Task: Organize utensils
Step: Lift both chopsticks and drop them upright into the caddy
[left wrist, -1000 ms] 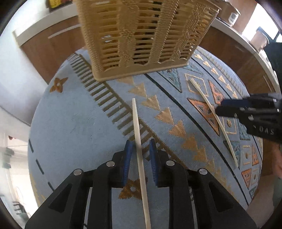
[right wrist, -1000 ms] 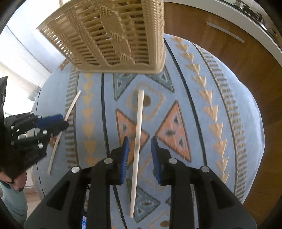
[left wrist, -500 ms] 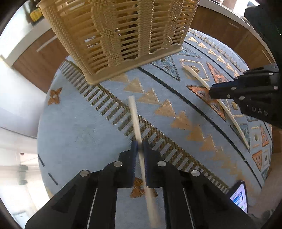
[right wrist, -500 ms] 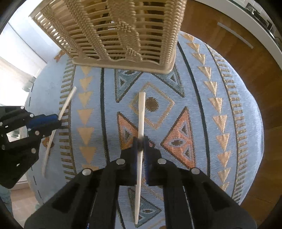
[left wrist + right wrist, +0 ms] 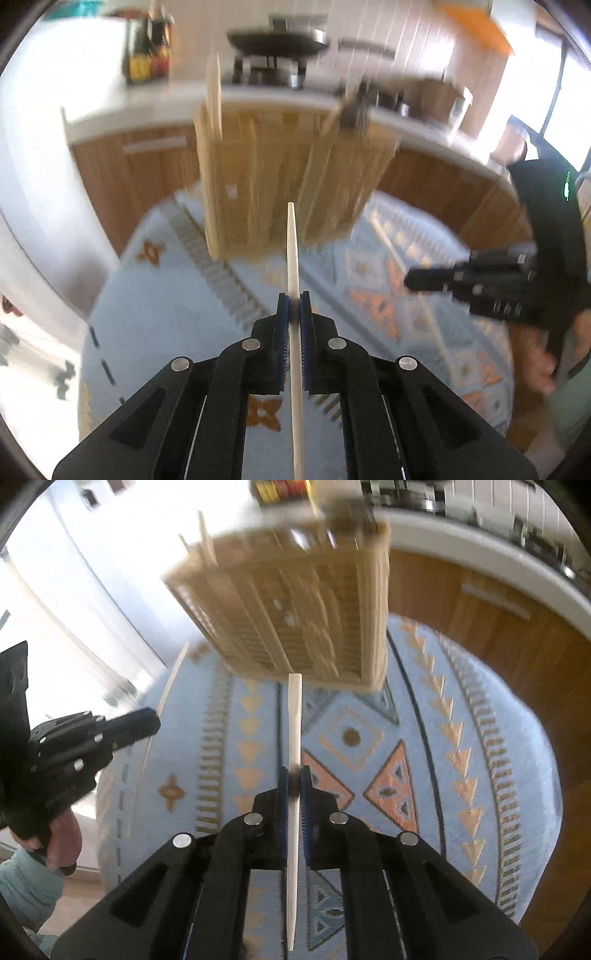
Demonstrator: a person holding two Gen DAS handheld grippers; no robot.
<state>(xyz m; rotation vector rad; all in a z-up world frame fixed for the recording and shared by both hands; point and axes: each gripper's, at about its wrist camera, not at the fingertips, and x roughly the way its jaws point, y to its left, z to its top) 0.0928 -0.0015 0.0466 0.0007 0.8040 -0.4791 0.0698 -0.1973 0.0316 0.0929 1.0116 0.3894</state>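
My left gripper (image 5: 294, 301) is shut on a pale chopstick (image 5: 292, 254) and holds it above the table, tip toward the woven basket (image 5: 288, 184). My right gripper (image 5: 294, 775) is shut on a second pale chopstick (image 5: 294, 720), also lifted, its tip near the basket's (image 5: 295, 609) base. The basket holds upright utensils (image 5: 214, 96). Each gripper shows in the other's view: the right one (image 5: 410, 282) at the right, the left one (image 5: 155, 722) at the left with its chopstick (image 5: 170, 681). Both views are blurred.
The round table has a blue patterned cloth (image 5: 461, 757). Behind it run wooden cabinets (image 5: 140, 173) under a white counter (image 5: 110, 114) with bottles (image 5: 147, 55) and a pan (image 5: 277, 37). My hands show at the frame edges (image 5: 62, 834).
Both grippers have closed on their chopsticks and lifted them off the cloth. Both views have tilted up toward the basket and counter.
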